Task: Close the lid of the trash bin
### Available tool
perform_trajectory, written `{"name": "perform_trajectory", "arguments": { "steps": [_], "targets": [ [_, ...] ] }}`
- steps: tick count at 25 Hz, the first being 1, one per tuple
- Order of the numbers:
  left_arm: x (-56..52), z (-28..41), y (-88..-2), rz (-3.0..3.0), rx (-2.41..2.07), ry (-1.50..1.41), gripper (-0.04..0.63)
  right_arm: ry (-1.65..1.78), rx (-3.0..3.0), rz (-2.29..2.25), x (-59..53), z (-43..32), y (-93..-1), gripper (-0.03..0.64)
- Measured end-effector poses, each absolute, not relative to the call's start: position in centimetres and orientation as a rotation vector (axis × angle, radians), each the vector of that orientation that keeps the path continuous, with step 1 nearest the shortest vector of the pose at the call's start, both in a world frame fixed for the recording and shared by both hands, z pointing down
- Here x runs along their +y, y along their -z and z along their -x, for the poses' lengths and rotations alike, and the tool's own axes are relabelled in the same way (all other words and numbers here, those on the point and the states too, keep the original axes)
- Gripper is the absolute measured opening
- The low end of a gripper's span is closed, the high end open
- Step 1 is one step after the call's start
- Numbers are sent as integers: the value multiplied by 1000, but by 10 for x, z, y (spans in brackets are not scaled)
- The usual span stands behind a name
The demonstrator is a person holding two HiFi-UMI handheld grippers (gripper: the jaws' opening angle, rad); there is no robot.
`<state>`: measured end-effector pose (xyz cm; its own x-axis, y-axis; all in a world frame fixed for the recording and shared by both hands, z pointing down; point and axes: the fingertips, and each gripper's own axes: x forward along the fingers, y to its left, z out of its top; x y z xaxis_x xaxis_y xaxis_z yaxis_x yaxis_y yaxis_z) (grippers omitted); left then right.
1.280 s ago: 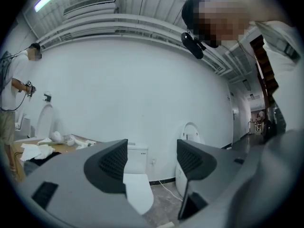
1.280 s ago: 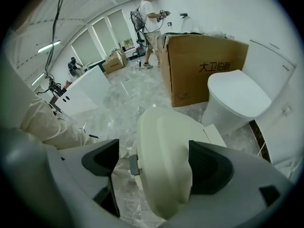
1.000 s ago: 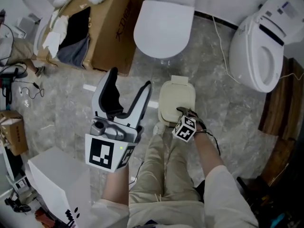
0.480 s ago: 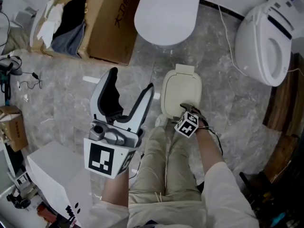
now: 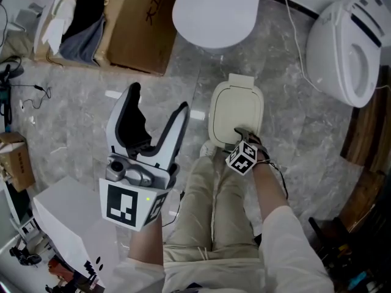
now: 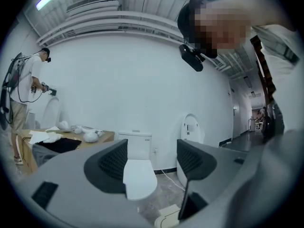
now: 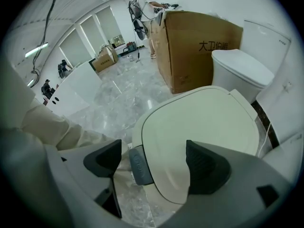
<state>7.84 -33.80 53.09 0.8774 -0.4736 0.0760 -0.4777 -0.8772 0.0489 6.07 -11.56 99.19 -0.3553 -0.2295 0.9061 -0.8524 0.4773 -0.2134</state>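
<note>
Right gripper (image 7: 152,163) nearer: lid (image 7: 199,127) lay flat directly beneath my jaws, long axis running away; jaws apart, just narrowed slightly, gripping nothing. Left gripper (image 5: 157,99) aside, released.

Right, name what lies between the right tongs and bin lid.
Nothing; the right gripper view shows the open right tongs over the bare lid and grey push tab.
</note>
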Motion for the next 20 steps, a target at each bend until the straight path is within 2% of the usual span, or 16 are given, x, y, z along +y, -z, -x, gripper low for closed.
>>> {"name": "perform_trajectory", "arguments": {
  "steps": [7, 12, 16, 20],
  "targets": [
    [-339, -72, -537, -2967, -777, -91, 302, -941, -1847, -979, -123, -64, -995, 414],
    [-332, -66, -511, -2984, -767, -86, 302, -1104, -1805, -1007, -127, -65, -975, 423],
    [-326, -59, -474, -2999, -758, -104, 302, -1046, -1860, -1172, -146, -69, -903, 412],
    [-309, -57, -424, -3012, -756, -65, 302, -913, -1890, -1481, -165, -112, -790, 403]
  ]
}}
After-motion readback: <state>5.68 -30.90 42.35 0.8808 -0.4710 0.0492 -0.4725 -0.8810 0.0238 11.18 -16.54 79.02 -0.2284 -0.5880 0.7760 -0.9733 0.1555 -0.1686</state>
